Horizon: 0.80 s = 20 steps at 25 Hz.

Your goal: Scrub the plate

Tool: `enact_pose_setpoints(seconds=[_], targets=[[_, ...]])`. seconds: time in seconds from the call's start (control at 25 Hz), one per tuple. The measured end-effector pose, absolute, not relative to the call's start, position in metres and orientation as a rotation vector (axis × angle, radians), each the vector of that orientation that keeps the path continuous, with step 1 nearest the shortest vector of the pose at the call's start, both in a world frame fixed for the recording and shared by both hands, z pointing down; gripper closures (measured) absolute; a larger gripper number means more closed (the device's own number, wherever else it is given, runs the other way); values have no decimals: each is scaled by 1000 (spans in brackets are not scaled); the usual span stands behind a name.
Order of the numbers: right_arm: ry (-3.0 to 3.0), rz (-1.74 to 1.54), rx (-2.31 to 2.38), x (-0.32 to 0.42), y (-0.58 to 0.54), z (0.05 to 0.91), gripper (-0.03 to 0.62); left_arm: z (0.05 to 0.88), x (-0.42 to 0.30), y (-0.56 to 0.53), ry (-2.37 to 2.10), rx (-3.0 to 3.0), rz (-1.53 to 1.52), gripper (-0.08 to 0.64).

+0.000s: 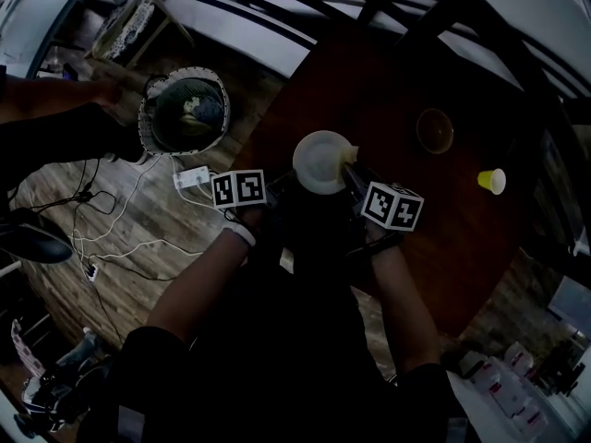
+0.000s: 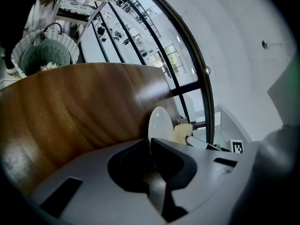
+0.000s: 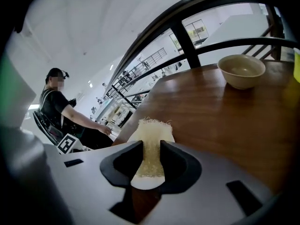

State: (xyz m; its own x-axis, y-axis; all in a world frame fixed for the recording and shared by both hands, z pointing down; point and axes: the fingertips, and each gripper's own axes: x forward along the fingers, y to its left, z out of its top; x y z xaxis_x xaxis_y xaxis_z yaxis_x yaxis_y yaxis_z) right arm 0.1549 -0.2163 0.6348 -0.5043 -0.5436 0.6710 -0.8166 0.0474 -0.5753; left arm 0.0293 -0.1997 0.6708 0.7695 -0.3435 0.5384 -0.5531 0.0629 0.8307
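The white plate [image 2: 160, 122] stands on edge over the near left part of the brown desk [image 2: 75, 111], clamped at its near rim by the left hand-held gripper [image 2: 150, 142], whose 2 jaws are pressed onto it. The right hand-held gripper [image 3: 151, 146] pinches a pale yellow sponge [image 3: 151, 139] and holds it against the plate's face. The plate looks stiff, smooth and likely breakable. With only 1 rim grip it could pivot or slip under the scrubbing, so the pressure should stay light and close to the clamped edge. The sponge is soft and squashes between the jaws. A bowl [image 3: 241, 70] and a yellow cup [image 1: 492, 181] sit well apart at the far right.
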Motion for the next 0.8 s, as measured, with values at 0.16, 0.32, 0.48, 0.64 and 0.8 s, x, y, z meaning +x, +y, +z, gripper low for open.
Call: enact_pose_setpoints(seconds=[0.16, 0.32, 0.48, 0.64, 0.8], targets=[[-2060, 1428, 1409, 154, -214, 628, 465, 670, 30, -200, -745, 1544, 186, 532], [-2107, 1421, 1332, 122, -208, 622, 465, 671, 30, -201, -743, 1545, 184, 532], [-2175, 1460, 1188, 73, -197, 623, 465, 671, 31, -201, -742, 1540, 181, 532], [-2153, 1513, 1137, 53, -187, 637, 465, 671, 29, -203, -742, 1529, 168, 534], [-2128, 1527, 1157, 64, -187, 643, 465, 671, 27, -202, -740, 1526, 163, 534]])
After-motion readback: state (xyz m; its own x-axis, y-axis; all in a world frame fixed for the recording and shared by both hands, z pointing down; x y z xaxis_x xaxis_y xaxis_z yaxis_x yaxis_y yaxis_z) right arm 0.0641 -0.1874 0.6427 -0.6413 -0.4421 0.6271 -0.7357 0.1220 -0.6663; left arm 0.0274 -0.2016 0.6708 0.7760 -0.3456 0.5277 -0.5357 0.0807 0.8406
